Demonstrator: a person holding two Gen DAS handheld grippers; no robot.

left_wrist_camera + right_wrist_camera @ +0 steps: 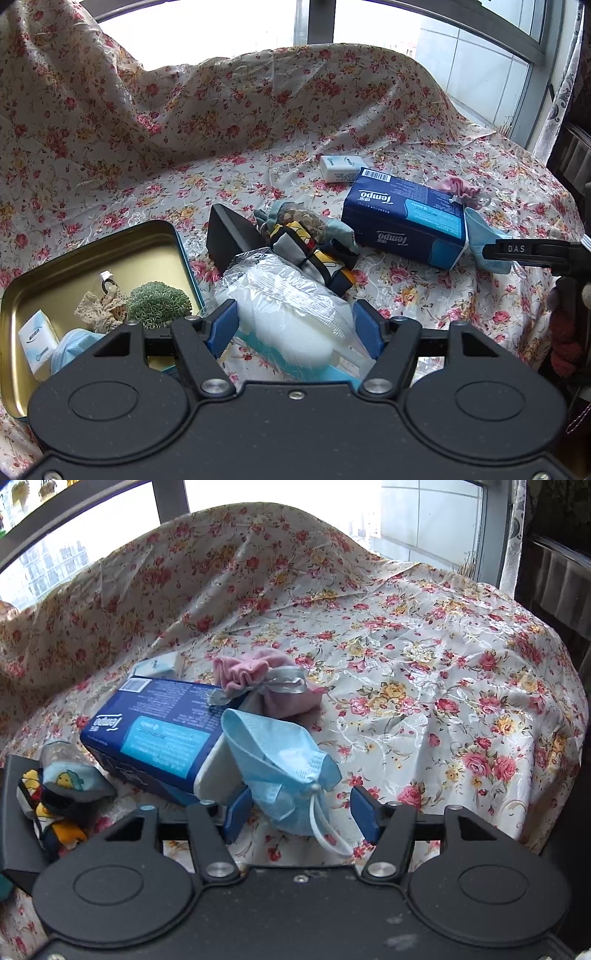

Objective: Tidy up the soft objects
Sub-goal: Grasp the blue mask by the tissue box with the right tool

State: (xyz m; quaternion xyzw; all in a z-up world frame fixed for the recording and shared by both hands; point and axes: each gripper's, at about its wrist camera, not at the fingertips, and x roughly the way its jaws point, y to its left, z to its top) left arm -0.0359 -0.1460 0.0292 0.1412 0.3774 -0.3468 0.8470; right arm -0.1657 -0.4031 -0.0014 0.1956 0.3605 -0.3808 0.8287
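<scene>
My left gripper (pixel 295 325) is open, its blue pads on either side of a white sponge in clear plastic wrap (pixel 291 317), not closed on it. To its left is an open gold tin (pixel 92 251) holding a green puff (pixel 159 304), beige lace, a small white pack and a blue mask. My right gripper (pixel 301 812) is open around a folded blue face mask (pixel 280 764) that leans on a blue Tempo tissue pack (pixel 159 731). A pink pouch with silver ribbon (pixel 258 686) lies behind it. Patterned socks (pixel 306 243) lie beside the tissue pack.
A black wedge-shaped block (pixel 229 236) stands by the tin. A small white tissue pack (pixel 341 168) lies farther back. The flowered cloth (pixel 424 664) covers the table and a raised hump behind; it falls away at the right edge. Windows are beyond.
</scene>
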